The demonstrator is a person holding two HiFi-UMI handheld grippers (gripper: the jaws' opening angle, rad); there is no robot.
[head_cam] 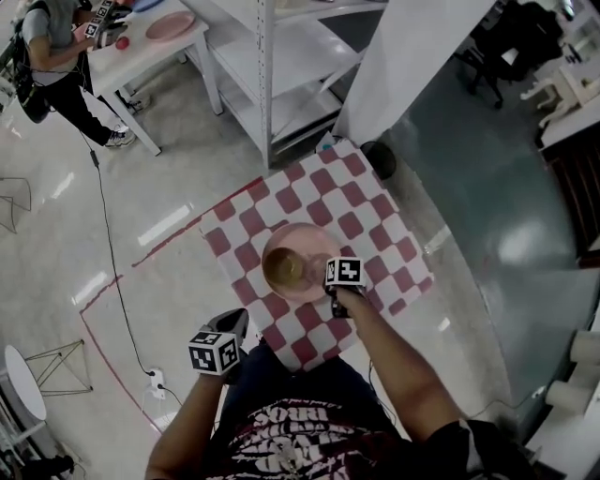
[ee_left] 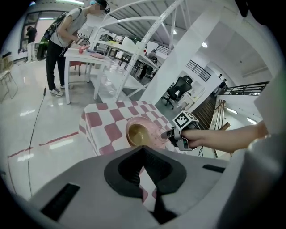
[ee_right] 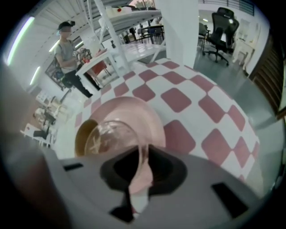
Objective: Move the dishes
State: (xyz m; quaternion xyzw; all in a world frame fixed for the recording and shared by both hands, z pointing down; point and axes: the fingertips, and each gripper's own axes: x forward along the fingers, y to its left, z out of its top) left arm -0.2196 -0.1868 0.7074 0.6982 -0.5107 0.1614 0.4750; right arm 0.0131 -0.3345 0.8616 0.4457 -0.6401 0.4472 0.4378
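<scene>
A pink plate (head_cam: 302,236) lies on the table with the red-and-white checked cloth (head_cam: 361,202). On it stands a yellow-brown bowl (head_cam: 285,269) with a clear glass bowl (ee_right: 109,138) nested inside. My right gripper (head_cam: 330,281) comes down at the plate's right rim. In the right gripper view, my right gripper (ee_right: 142,156) has its jaws closed on the pink plate (ee_right: 134,109) at its near edge, with the glass rim just beside them. My left gripper (head_cam: 241,319) hovers off the table's near-left corner, shut and holding nothing. It points toward the plate (ee_left: 157,130).
A white shelving rack (head_cam: 281,84) stands beyond the table, with a white pillar (head_cam: 412,56) to its right. At far left a person (head_cam: 52,56) works at a white table (head_cam: 141,56) bearing another pink plate (head_cam: 170,25). A cable (head_cam: 112,262) and red tape lines cross the floor.
</scene>
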